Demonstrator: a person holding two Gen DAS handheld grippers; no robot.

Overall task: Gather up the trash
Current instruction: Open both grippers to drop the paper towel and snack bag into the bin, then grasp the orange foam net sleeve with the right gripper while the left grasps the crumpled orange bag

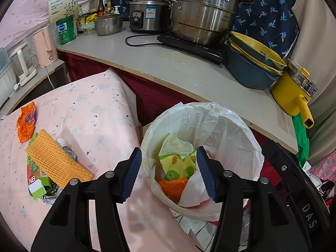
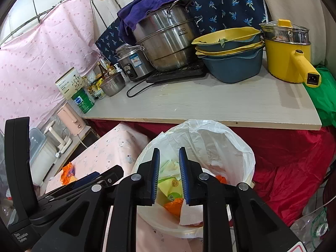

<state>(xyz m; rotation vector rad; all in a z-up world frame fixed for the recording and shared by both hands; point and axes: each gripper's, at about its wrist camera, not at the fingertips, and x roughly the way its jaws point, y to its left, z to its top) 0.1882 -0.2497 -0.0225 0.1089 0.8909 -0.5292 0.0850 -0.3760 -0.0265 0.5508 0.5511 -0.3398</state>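
Note:
A white-lined trash bin (image 1: 247,138) stands beside the pink-clothed table (image 1: 94,109) and also shows in the right wrist view (image 2: 235,147). Inside lie a yellow-green wrapper (image 1: 178,163), an orange wrapper (image 1: 172,187) and white paper (image 1: 195,191). My left gripper (image 1: 168,172) is open and empty above the bin's near rim. My right gripper (image 2: 169,176) is open with a narrow gap, empty, over the bin. On the table lie an orange wrapper (image 1: 26,124), a yellow foam net (image 1: 56,159), a green carton (image 1: 36,180) and crumpled foil (image 1: 69,151).
A grey counter (image 1: 168,67) behind the bin carries a large steel pot (image 1: 201,14), a rice cooker (image 1: 147,12), stacked blue and yellow basins (image 1: 252,63) and a yellow electric pot (image 1: 294,90). A pink kettle (image 1: 45,46) stands at the left. Red cloth (image 2: 294,168) hangs under the counter.

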